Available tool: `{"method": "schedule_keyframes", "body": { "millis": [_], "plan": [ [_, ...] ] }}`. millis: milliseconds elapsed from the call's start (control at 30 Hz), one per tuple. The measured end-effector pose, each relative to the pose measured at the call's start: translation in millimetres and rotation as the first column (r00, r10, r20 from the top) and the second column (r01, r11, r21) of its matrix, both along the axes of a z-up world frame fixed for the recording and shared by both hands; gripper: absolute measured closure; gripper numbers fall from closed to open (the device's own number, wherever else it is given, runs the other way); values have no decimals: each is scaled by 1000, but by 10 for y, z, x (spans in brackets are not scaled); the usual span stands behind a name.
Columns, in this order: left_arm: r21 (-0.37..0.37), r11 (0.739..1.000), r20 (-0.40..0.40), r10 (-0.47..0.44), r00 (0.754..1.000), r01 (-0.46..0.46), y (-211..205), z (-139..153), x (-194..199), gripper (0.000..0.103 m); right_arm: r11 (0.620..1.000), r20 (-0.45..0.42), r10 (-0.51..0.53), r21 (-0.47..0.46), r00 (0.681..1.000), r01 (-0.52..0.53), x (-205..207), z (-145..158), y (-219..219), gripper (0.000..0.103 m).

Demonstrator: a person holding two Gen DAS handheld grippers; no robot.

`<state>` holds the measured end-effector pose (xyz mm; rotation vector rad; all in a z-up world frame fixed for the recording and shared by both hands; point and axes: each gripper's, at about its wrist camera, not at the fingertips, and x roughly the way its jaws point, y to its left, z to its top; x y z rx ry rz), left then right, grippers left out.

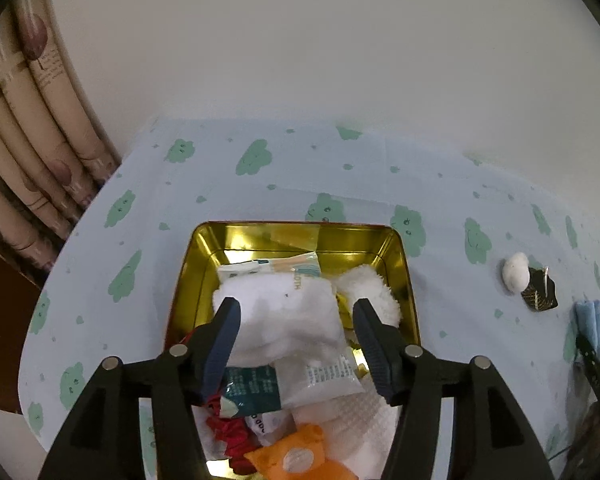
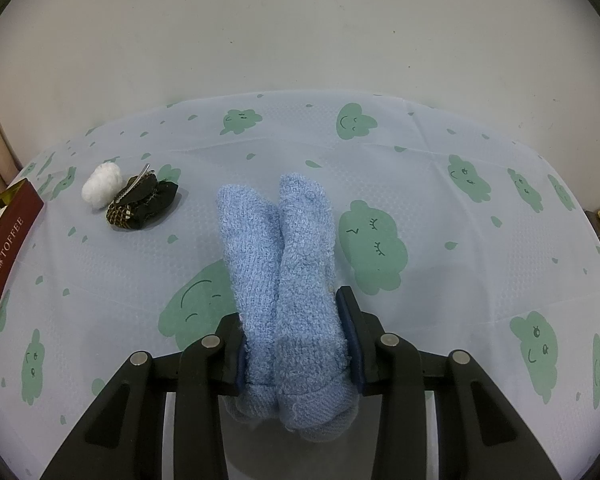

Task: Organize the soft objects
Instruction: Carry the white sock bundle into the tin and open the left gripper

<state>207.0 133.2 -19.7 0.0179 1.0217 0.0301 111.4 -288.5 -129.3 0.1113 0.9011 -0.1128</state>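
Right gripper clamps a folded blue towel between its pads, jaws closed in on the doubled terry so the two rolled lobes stand out ahead of the fingers above the cloud-print tablecloth; left gripper hangs with its jaws spread wide and holding nothing, poised over the gold tin, whose maroon outer wall reading TOFFEE shows at the left edge of the right wrist view; inside the tin lie a white folded cloth, a fluffy white item, sealed wipe packets, something red and an orange piece. A white cotton ball and a black patterned hair clip rest touching each other on the tablecloth, near the tin; both are not yet put away. By the look of it the towel is light, limp and compressible; a grip across the thick folded middle, as here, should hold it, though loose ends may sag or unroll; the cotton ball would crush easily and wants a gentle pinch; the clip is best taken by its fabric bulk rather than the slick metal prong.
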Motion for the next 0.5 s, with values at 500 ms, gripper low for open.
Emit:
{"method": "schedule_keyframes", "body": {
  "millis": [500],
  "plan": [
    [53,983,183,162,970,-174,553,290,-841,43,1000,-4,0,-25,1000,0,2,-5,13,67]
  ]
}}
